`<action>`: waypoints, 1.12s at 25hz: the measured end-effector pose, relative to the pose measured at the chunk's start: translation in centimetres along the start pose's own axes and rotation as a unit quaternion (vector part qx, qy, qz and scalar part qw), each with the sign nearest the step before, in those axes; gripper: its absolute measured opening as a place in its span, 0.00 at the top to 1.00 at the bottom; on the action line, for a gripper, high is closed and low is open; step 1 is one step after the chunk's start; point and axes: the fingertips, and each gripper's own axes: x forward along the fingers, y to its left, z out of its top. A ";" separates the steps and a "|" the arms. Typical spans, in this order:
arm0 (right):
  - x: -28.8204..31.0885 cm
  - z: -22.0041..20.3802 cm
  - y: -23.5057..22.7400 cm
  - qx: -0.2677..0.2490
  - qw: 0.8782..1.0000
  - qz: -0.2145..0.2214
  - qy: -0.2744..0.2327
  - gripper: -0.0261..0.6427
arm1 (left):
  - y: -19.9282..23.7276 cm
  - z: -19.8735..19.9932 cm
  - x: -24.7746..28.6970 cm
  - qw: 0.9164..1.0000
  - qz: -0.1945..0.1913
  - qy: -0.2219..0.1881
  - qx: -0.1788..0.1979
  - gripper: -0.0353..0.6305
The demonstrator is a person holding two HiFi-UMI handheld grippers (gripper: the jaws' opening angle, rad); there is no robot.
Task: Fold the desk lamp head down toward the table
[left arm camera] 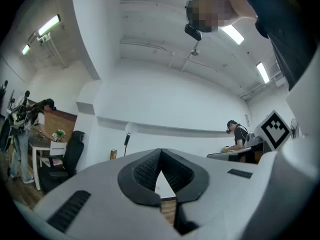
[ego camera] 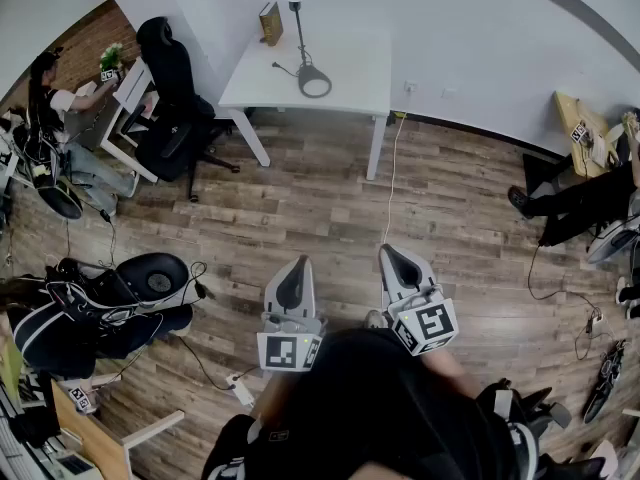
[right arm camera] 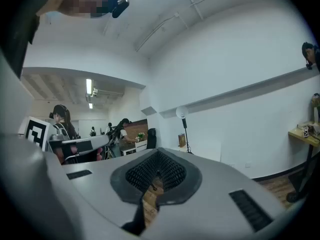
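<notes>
Bright, even light from ceiling tubes [left arm camera: 48, 26]; strong fisheye bending, dark vignetted corners.

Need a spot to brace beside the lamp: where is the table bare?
In the head view, the table is bare right of the lamp base, through to its right edge, and along the front left edge. Crowded at the back left: box, cord and lamp pole.

The person wears a black top [ego camera: 370, 408]; the left gripper [ego camera: 293, 268] and the right gripper [ego camera: 390, 256] are pale grey tapered shells, each with a dark oval recess on its upper face; each bears a white cube [ego camera: 289, 351] printed with black square markers; black ribbed pads [left arm camera: 145, 170] sit in a black collar; dark slotted grilles mark the housings.
</notes>
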 end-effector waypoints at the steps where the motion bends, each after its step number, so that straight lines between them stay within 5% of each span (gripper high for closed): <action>1: -0.2 0.0 -0.1 0.000 1.000 0.001 0.001 0.94 | -0.2 0.0 0.0 1.000 0.000 0.001 0.000 0.91; 20: -1.5 0.1 -1.3 -0.003 1.000 -0.001 -0.009 0.94 | -2.0 -0.7 0.2 1.000 0.000 0.005 0.007 0.91; 24: -1.2 -0.1 -1.8 -0.010 1.000 0.004 -0.003 0.78 | -2.2 -0.9 0.8 1.000 0.004 0.012 0.006 0.79; 28: -1.5 -0.3 -2.5 -0.010 1.000 0.007 0.000 0.75 | -2.8 -1.7 1.0 1.000 0.004 0.022 0.010 0.75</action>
